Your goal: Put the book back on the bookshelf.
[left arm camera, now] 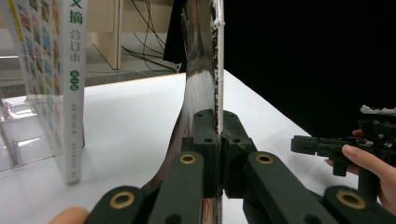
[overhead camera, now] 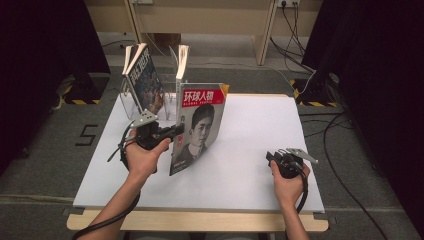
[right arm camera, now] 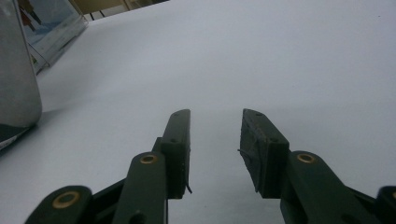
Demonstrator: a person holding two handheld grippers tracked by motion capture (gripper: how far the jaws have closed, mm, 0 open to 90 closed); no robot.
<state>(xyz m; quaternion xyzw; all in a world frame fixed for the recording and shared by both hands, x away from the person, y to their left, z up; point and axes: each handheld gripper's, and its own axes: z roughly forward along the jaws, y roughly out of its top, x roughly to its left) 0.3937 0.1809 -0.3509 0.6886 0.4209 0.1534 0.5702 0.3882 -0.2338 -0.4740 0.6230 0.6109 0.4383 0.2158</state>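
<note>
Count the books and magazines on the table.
3. One magazine stands mid-table, pinched by the left claw. Two books stand in the clear rack at the far left: one leaning, one edge-on. Others may be hidden.

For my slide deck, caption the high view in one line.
Left gripper holds a magazine upright on the white table; right gripper rests open.

Your left gripper (overhead camera: 172, 133) is pinching the magazine (overhead camera: 200, 125) by its left edge, and the magazine is standing upright on the table (overhead camera: 250, 130). Behind it, a rack (overhead camera: 131, 106) is holding two books (overhead camera: 144, 80). Your right gripper (overhead camera: 274, 158) is resting on the table, well right of the magazine.
</note>
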